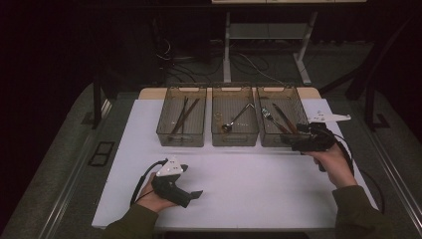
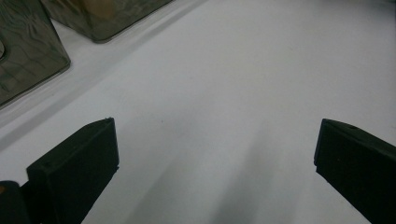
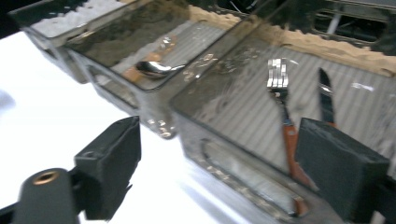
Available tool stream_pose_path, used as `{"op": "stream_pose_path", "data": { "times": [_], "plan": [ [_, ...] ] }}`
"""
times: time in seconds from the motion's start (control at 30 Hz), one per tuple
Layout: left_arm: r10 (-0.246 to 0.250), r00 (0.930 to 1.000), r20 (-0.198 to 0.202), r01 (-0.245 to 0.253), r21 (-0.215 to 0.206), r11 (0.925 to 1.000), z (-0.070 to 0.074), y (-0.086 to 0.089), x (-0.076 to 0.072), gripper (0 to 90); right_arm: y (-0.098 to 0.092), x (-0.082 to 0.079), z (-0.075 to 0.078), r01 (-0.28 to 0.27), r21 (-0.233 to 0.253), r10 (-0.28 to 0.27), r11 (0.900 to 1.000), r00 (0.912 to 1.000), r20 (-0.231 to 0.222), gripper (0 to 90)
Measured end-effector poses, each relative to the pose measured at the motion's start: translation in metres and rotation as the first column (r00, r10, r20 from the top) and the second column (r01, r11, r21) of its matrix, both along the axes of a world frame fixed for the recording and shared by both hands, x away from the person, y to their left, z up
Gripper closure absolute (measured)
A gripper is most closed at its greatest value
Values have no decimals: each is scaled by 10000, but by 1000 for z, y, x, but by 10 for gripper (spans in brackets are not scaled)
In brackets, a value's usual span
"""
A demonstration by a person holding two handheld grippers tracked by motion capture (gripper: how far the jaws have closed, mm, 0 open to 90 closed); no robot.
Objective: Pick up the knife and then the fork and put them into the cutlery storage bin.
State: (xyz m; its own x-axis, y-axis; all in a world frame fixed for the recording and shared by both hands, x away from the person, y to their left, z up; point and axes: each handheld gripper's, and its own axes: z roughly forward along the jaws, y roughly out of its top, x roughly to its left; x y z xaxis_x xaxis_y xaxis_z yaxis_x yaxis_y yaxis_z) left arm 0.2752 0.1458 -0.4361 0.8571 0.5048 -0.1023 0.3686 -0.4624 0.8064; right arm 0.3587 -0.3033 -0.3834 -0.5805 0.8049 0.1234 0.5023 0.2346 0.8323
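Note:
Three smoky clear bins stand in a row at the back of the white mat (image 1: 259, 184). The left bin (image 1: 181, 140) holds chopsticks (image 1: 183, 115), the middle bin (image 1: 234, 141) a spoon (image 1: 234, 119), and the right bin (image 1: 278, 89) a fork (image 1: 268, 117) and a knife (image 1: 283, 118). My right gripper (image 1: 292, 142) hovers open at that bin's front right corner. Through its jaws (image 3: 219, 128) I see the fork (image 3: 279, 79), the knife (image 3: 327, 95) and the spoon (image 3: 154, 68). My left gripper (image 1: 195, 194) rests low at the front left, open over bare mat (image 2: 217, 128).
In the left gripper view, two bin corners (image 2: 28, 56) show at the upper left. Beyond the table are a desk frame (image 1: 228, 50) and floor cables (image 1: 249, 62). The mat's front edge (image 1: 219, 226) lies near the person's sleeves.

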Motion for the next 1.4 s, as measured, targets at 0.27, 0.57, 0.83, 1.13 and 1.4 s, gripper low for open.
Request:
{"op": "stream_pose_path", "data": {
  "times": [0.27, 0.57, 0.83, 1.13, 1.4],
  "plan": [
    [-4, 10000, 56, 4, -45, 10000, 1, 0, -1, 0, 15, -30, -10, -445, 113, 438, 9989, 9977, 527, 124],
    [8, 9999, 114, -7, -93, 10000, 1, 2, 0, 0, 24, -63, -25, -1131, 215, 1113, 9934, 9912, 719, 124],
    [-34, 9998, 188, 37, -133, 9999, 2, 3, -1, 0, 25, -81, -42, -1335, 269, 1324, 9907, 9904, 390, 124],
    [-2, 9999, 159, 6, -203, 9998, 3, 3, -1, 0, 23, -97, -53, -1506, 16, 1505, 9886, 9884, 217, 124],
    [-64, 9998, 195, 68, -173, 9998, 3, 4, -1, 0, 17, -101, -60, -1543, -403, 1544, 9872, 9880, 8, 124]
  ]
}}
